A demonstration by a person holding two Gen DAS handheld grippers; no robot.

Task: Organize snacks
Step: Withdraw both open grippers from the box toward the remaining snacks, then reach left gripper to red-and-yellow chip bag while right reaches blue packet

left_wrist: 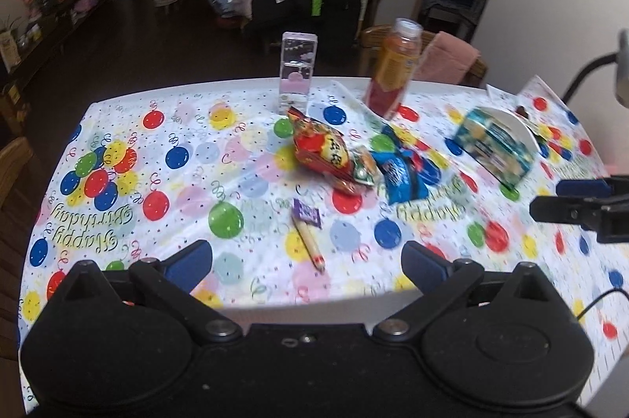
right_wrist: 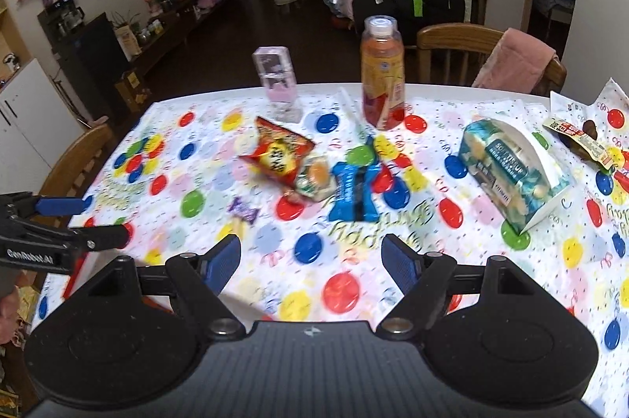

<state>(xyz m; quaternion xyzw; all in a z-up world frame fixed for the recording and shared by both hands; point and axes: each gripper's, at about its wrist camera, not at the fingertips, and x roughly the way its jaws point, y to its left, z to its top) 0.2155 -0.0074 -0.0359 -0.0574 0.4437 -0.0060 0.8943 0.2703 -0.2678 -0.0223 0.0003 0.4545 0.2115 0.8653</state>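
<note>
Snacks lie mid-table on a balloon-print cloth (left_wrist: 165, 182): a red chip bag (left_wrist: 320, 149) (right_wrist: 279, 154), a small green-and-clear packet (left_wrist: 361, 170) (right_wrist: 318, 180) against it, and a blue packet (left_wrist: 405, 174) (right_wrist: 354, 194) to their right. Nearer me are a purple candy (left_wrist: 306, 213) (right_wrist: 243, 209) and a tan stick snack (left_wrist: 310, 245). My left gripper (left_wrist: 308, 264) hangs open just short of the stick snack, holding nothing. My right gripper (right_wrist: 312, 261) is open and empty, short of the blue packet. More wrapped snacks (right_wrist: 589, 139) lie at the far right.
A tissue box (left_wrist: 495, 147) (right_wrist: 511, 170) stands to the right, with an orange drink bottle (left_wrist: 393, 72) (right_wrist: 383, 76) and a clear pink box (left_wrist: 297, 72) (right_wrist: 277, 80) at the far edge. Wooden chairs (right_wrist: 452, 44) stand behind and to the left. Each gripper shows at the other view's side edge.
</note>
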